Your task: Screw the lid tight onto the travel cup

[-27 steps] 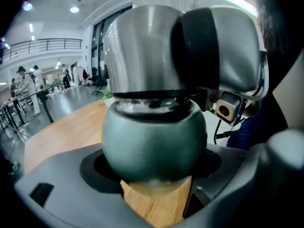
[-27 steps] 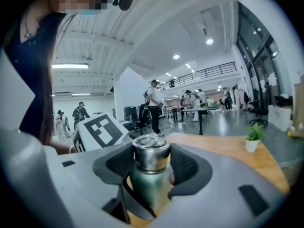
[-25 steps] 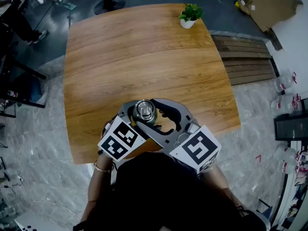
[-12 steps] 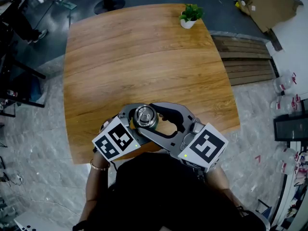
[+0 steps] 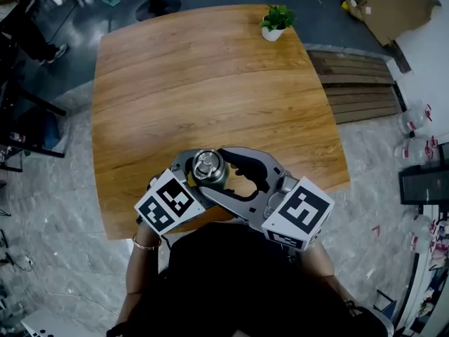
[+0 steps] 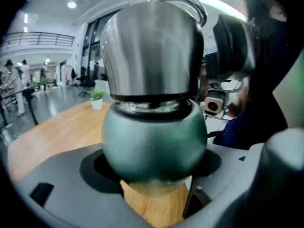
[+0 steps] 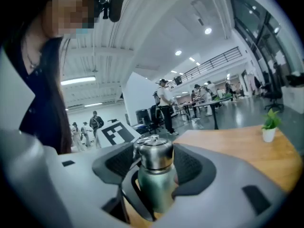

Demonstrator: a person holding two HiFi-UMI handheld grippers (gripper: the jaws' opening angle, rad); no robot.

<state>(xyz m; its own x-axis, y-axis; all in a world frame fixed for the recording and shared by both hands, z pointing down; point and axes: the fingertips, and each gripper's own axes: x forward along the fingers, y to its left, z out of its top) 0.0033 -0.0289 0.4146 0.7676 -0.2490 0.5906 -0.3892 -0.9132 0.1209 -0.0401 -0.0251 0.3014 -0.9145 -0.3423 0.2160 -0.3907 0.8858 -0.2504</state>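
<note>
A green travel cup (image 5: 208, 167) with a steel lid stands near the wooden table's (image 5: 210, 90) front edge, right in front of the person. My left gripper (image 5: 203, 177) is shut on the round green body (image 6: 154, 141), which fills the left gripper view under the steel lid (image 6: 152, 51). From the right, my right gripper (image 5: 219, 161) reaches in, and its ribbed pads (image 7: 190, 165) press on both sides of the lid (image 7: 153, 156), above the green body (image 7: 156, 191). The two grippers cross close together at the cup.
A small potted plant (image 5: 276, 22) stands at the table's far right corner. Wooden planks (image 5: 358, 83) and a cardboard box (image 5: 393, 5) lie on the floor to the right. In the right gripper view, several people stand in the hall behind.
The right gripper's marker cube has swung right and turned about the lid. The left gripper's cube has shifted slightly left. The cup has stayed in place.
</note>
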